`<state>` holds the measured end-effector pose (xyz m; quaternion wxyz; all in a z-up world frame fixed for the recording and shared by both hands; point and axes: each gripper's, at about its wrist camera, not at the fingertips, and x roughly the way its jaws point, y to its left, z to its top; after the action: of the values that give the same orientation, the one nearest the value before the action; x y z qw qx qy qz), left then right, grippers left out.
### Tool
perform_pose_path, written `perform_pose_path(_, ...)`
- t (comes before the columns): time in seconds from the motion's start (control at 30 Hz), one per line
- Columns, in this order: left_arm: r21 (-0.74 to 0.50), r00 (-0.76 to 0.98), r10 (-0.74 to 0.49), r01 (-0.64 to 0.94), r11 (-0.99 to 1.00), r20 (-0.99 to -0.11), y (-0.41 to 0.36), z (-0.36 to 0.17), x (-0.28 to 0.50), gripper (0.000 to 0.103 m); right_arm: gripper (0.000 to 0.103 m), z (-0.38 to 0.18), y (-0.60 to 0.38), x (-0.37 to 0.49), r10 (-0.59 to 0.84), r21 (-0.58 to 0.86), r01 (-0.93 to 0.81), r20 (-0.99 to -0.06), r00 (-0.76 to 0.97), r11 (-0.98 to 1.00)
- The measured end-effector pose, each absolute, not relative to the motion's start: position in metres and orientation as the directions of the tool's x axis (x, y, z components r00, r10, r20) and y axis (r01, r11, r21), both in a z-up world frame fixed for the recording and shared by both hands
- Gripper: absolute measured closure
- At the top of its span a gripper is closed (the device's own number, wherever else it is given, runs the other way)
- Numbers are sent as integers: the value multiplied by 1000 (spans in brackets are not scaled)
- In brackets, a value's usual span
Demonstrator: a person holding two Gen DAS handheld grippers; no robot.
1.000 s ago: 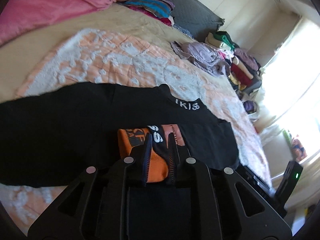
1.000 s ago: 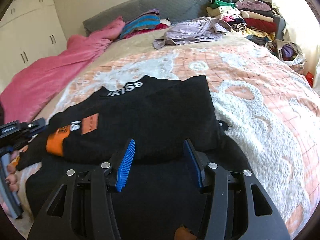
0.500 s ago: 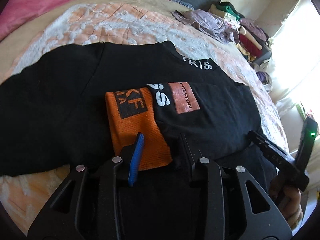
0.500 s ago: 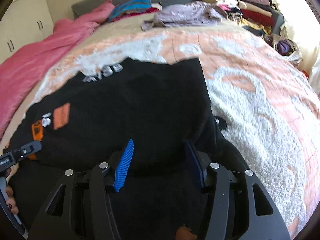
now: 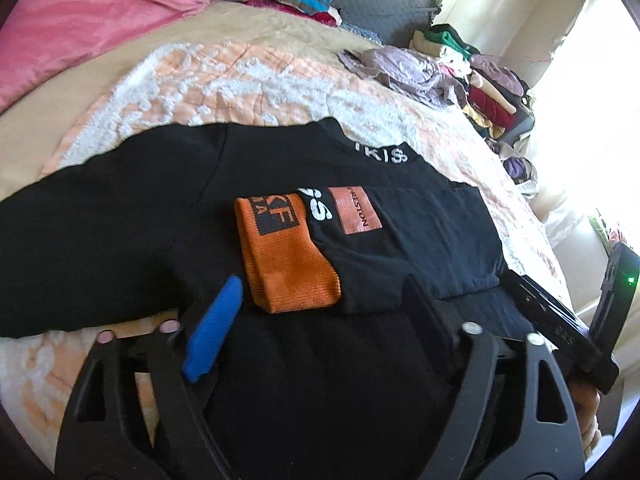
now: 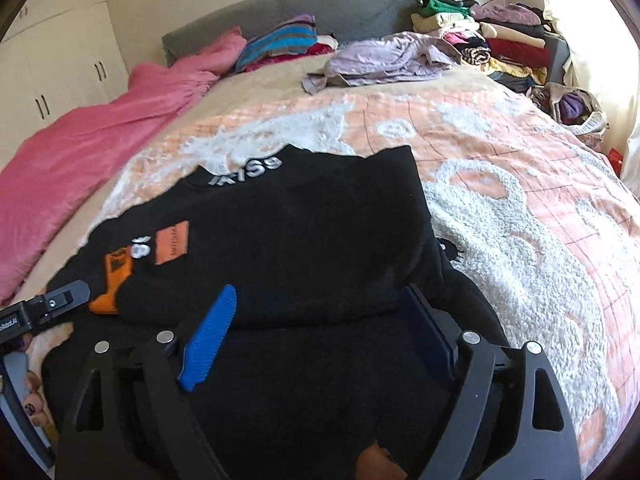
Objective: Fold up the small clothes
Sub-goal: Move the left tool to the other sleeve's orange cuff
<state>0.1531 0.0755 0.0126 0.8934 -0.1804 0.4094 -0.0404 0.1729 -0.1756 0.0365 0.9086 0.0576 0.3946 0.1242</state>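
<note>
- The black top point(image 5: 280, 184) lies flat on the near part of the bed point(image 6: 520, 184), long axis running left to right.
- The left gripper point(image 5: 320, 312), jaws just spread and empty, faces the orange cuff point(image 5: 284, 256), the nearer hand for it.
- The right gripper point(image 6: 320, 320), jaws likewise just opened, holds nothing.

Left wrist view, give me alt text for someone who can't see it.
A black top lies spread on a peach-and-white blanket, its orange-cuffed sleeve folded across it. The left tongs, open, hold nothing; their jaws have just been opening.
</note>
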Motion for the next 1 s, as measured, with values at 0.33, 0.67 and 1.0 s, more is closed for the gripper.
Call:
perform_pose_path(0.33, -297, 701, -146, -98, 950, -698, 84, 34, 132, 10, 5, 55, -170, 149, 296, 223, -196, -657, 693, 955)
perform_pose_path(0.67, -275, 717, -91, -144, 950, -691, 101, 41, 115, 10, 5, 73, -141, 136, 337, 211, -264, -635, 695, 941)
perform_pose_path(1.0, -255, 732, -19, -213, 943, -681, 131, 47, 90, 10, 5, 87, -89, 124, 405, 185, -376, -617, 674, 908)
